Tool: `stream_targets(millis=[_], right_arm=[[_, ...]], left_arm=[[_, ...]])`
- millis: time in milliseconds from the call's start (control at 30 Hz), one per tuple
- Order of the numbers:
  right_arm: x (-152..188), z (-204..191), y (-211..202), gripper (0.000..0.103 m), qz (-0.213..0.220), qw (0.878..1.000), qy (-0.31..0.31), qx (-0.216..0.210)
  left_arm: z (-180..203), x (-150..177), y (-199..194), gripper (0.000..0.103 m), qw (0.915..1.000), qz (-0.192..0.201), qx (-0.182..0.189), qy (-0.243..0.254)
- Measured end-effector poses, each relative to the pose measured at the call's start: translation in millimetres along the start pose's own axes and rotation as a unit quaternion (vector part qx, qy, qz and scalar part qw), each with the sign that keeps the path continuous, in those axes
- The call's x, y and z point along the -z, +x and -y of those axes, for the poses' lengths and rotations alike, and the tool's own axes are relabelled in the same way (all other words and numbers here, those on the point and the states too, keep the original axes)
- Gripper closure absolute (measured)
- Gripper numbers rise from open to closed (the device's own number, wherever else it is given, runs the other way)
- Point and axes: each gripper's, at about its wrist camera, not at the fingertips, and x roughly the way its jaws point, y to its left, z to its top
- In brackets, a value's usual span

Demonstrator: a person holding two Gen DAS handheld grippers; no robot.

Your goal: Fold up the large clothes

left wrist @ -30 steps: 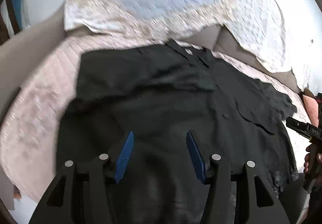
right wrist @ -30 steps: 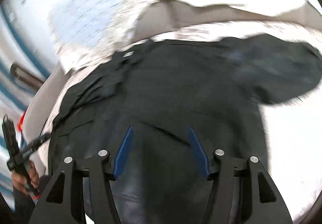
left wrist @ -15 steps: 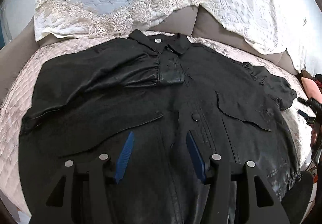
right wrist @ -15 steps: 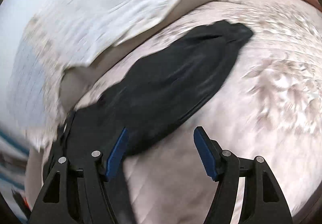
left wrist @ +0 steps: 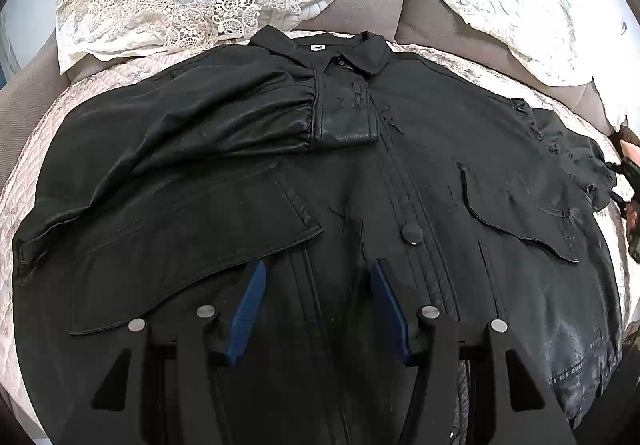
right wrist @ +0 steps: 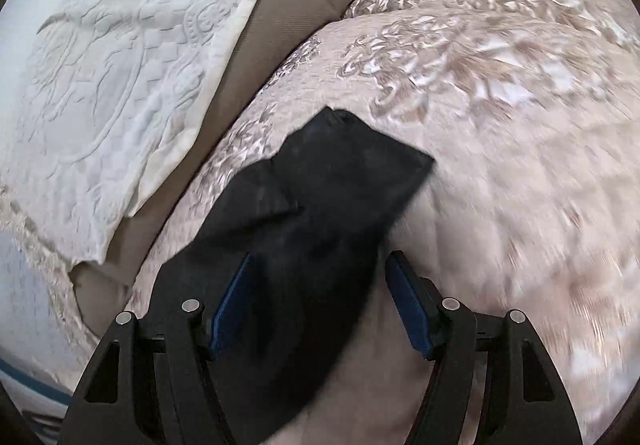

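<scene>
No readable text anywhere; only a small white neck tag [left wrist: 319,47] inside the jacket [left wrist: 360,185] collar, upper centre of left wrist view, its dark mark too small to read

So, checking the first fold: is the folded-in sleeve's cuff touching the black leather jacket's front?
Touching. The left wrist view shows the cuff lying flat on the jacket's front, just below the collar, no gap.

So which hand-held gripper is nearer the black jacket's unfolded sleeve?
Right. The right hand-held gripper hovers open directly over the black leather jacket's unfolded sleeve; the left hand-held gripper hovers open over the jacket's front placket, well away from that sleeve.
</scene>
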Motion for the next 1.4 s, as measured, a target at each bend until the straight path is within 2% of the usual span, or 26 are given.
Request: stream_targets(millis=[67, 100, 133, 167, 267, 433, 567, 700, 833, 1033, 1100, 1167, 1200, 1267, 1333, 1400], right_arm=[[-7.4, -2.1, 6.1, 0.036, -0.007, 1.000, 0.007, -0.001], [-9.8, -0.2, 2.7, 0.043, -0.010, 1.000, 0.009, 0.004], [-15.0, -2.3, 1.6, 0.077, -0.015, 1.000, 0.007, 0.007], [-16.9, -4.1, 1.9, 0.093, -0.021, 1.000, 0.006, 0.003], [-12.8, -34.3, -21.2, 0.095, -0.009, 0.999, -0.040, -0.021], [8.6, -109.7, -70.3, 0.096, 0.004, 0.988, -0.125, -0.096], [43.0, -187.0, -105.3, 0.097, -0.006, 0.967, -0.193, -0.165], [93.7, -253.8, -110.2, 0.097, -0.044, 0.943, -0.253, -0.212], [159.9, -300.9, -83.7, 0.097, -0.103, 0.920, -0.302, -0.228], [261.1, -331.3, -12.7, 0.095, -0.195, 0.896, -0.346, -0.201], [294.8, -332.7, 19.5, 0.088, -0.234, 0.887, -0.359, -0.173], [312.8, -329.6, 40.6, 0.075, -0.264, 0.881, -0.364, -0.150], [323.0, -325.8, 47.8, 0.073, -0.278, 0.878, -0.363, -0.142], [326.5, -322.2, 36.2, 0.056, -0.277, 0.876, -0.361, -0.162], [319.7, -318.9, 15.7, 0.054, -0.284, 0.868, -0.348, -0.212], [309.2, -313.5, -9.0, 0.054, -0.274, 0.861, -0.352, -0.245]], left_arm=[[-0.5, 0.2, -0.2, 0.046, 1.0000, -0.001, 0.000, -0.002], [-0.6, 0.4, -0.9, 0.046, 1.0000, -0.001, -0.001, -0.002], [-0.9, 0.7, -2.1, 0.046, 1.0000, -0.001, -0.002, -0.003], [-1.2, 1.0, -3.4, 0.046, 1.0000, 0.000, -0.001, -0.004], [-4.1, 3.6, -11.2, 0.046, 1.0000, 0.006, 0.002, -0.006], [-11.8, 6.1, -22.0, 0.046, 0.9997, 0.014, 0.010, -0.016], [-15.9, 6.3, -32.1, 0.046, 0.9993, 0.026, 0.015, -0.023], [-22.8, 6.3, -43.0, 0.046, 0.9984, 0.039, 0.023, -0.034], [-31.0, 7.6, -49.1, 0.046, 0.9977, 0.045, 0.028, -0.043], [-45.0, 6.9, -53.5, 0.046, 0.9973, 0.051, 0.023, -0.048], [-50.0, 6.3, -52.2, 0.046, 0.9971, 0.050, 0.024, -0.052], [-53.3, 5.9, -50.2, 0.046, 0.9971, 0.047, 0.023, -0.055], [-54.8, 5.4, -49.9, 0.046, 0.9971, 0.046, 0.023, -0.056], [-57.2, 3.3, -51.4, 0.046, 0.9968, 0.049, 0.027, -0.058], [-55.9, -2.3, -52.7, 0.046, 0.9965, 0.053, 0.032, -0.056], [-51.9, -11.0, -52.1, 0.046, 0.9962, 0.057, 0.041, -0.052]])
